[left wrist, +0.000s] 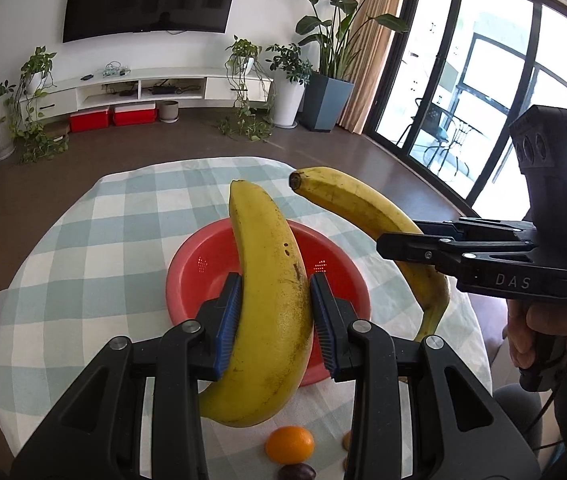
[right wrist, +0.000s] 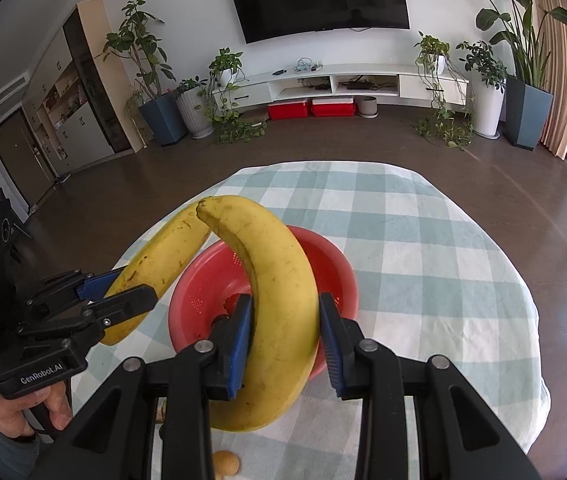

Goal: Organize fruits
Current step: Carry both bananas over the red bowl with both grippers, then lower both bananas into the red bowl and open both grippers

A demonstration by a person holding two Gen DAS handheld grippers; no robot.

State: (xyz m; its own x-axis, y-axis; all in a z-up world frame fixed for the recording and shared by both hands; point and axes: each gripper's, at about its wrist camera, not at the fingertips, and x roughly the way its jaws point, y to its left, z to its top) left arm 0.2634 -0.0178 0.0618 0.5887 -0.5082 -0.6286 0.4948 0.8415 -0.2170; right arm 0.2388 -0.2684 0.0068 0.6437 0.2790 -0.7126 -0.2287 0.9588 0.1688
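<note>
My left gripper (left wrist: 275, 316) is shut on a yellow banana (left wrist: 271, 280) and holds it above the red bowl (left wrist: 199, 272). My right gripper (right wrist: 285, 332) is shut on a second banana (right wrist: 279, 280), also above the red bowl (right wrist: 339, 276). In the left wrist view the right gripper (left wrist: 415, 248) comes in from the right with its banana (left wrist: 363, 208). In the right wrist view the left gripper (right wrist: 119, 292) comes in from the left with its banana (right wrist: 159, 264). An orange (left wrist: 289, 445) and a dark plum (left wrist: 296, 472) lie on the cloth near me.
The round table wears a green and white checked cloth (right wrist: 423, 264). A small tan fruit (right wrist: 225, 462) lies at the near edge. Beyond are a dark floor, a TV cabinet (right wrist: 323, 84), potted plants and glass doors (left wrist: 463, 80) on the right.
</note>
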